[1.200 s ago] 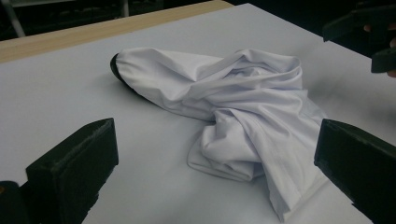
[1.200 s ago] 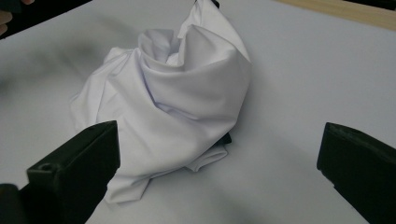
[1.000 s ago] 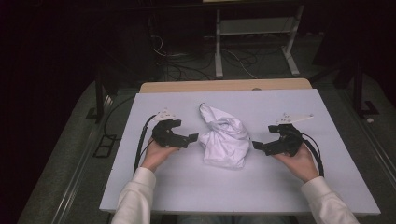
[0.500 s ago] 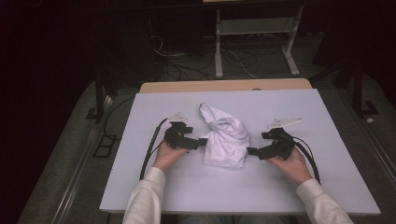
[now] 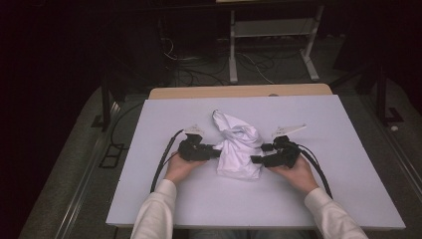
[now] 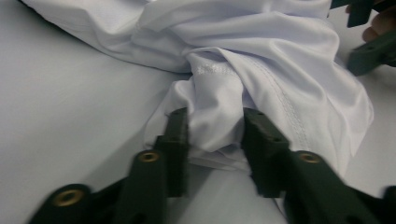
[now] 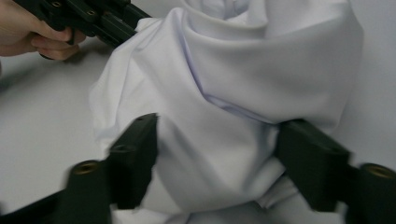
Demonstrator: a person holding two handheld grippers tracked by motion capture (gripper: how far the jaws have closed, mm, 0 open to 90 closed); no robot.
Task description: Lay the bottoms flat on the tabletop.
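The crumpled white cloth [image 5: 238, 149] lies mid-bench [image 5: 348, 149] squarely between your two claws, long axis running away from you, the left claw [image 6: 212, 135] just closing on its near-left fold, the right claw [image 7: 217, 154] closing around its right bulge.

Smooth, faintly glossy white cloth [image 5: 238, 147] on a matt pale table [image 5: 348, 164]

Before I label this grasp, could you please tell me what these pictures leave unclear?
- High view: the white garment is crumpled, so its type and underside stay hidden.
- Left gripper view: the left hand-held gripper covers the fold's lower edge.
- Right gripper view: the right hand-held gripper is motion-blurred, contact uncertain.
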